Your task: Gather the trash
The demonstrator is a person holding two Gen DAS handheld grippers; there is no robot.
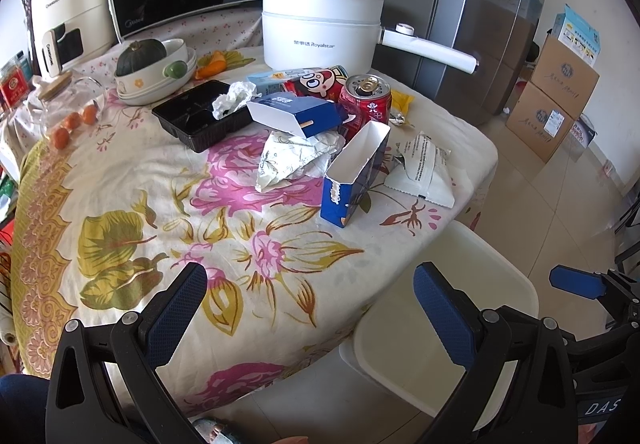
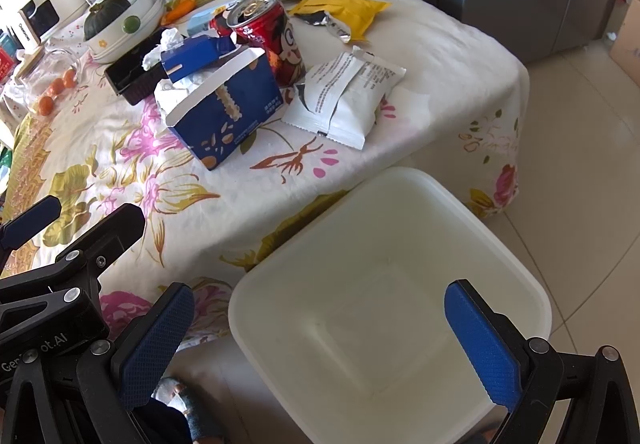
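I see my left gripper (image 1: 310,308) up over the near edge of the table (image 1: 120,203). Its two blue fingers are spread wide and hold nothing. My right gripper (image 2: 320,340) hangs over the white bin (image 2: 520,268), which stands on the floor, right up against the near right edge of the table. Its fingers are spread wide too, with nothing between them.

The trash sits in a heap near the right side of the table. A torn blue box (image 1: 356,171) stands open closest to me. Just behind it is some crumpled white paper (image 1: 296,155). A second blue box (image 1: 296,115) leans on top of that paper. A red can (image 1: 366,99) stands behind the boxes, open at the top. A white wrapper (image 1: 424,171) lies flat by the right edge. A yellow wrapper (image 2: 344,13) lies past the can, near the far right corner. A black tray (image 1: 200,115) with a white tissue (image 1: 232,97) in it sits to the left of the heap.

A big white pot (image 1: 320,27) stands at the far edge.
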